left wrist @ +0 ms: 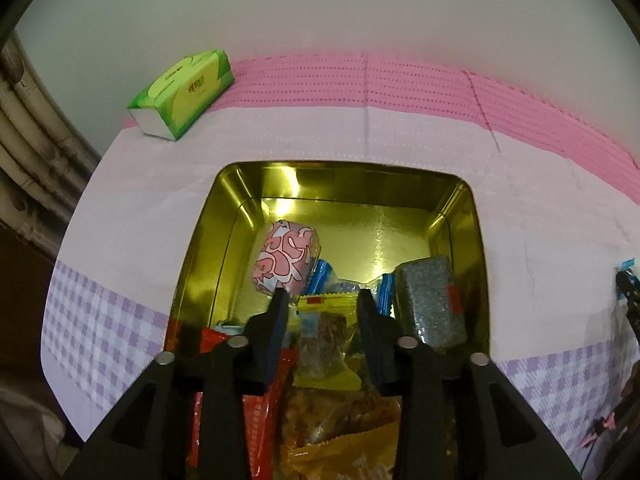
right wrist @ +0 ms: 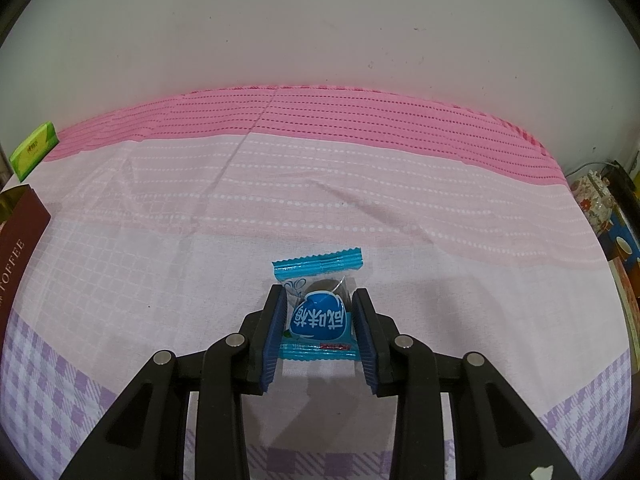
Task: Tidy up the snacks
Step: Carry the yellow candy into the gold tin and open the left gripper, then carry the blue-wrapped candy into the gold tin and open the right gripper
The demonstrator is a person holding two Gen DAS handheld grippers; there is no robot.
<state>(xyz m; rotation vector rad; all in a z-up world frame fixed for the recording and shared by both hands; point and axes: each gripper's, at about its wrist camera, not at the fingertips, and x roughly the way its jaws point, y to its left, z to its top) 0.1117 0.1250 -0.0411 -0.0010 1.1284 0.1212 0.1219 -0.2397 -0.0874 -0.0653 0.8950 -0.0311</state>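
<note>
Snacks [left wrist: 320,344] crowding tin's [left wrist: 478,240] near end

A plain off-white wall [right wrist: 320,32] runs along the far side, lightly scuffed and evenly lit. Against it stands a table under a cotton cloth [right wrist: 360,208], banded deep pink at the far edge, pale pink with dotted white lines in the middle, and lilac-and-white check nearest. Far left on it lies a green and yellow tissue pack [left wrist: 182,94]. Grey pipes [left wrist: 32,152] run beyond the left edge (grimy in places), and patterned clutter [right wrist: 596,204] crowds the right.
</note>
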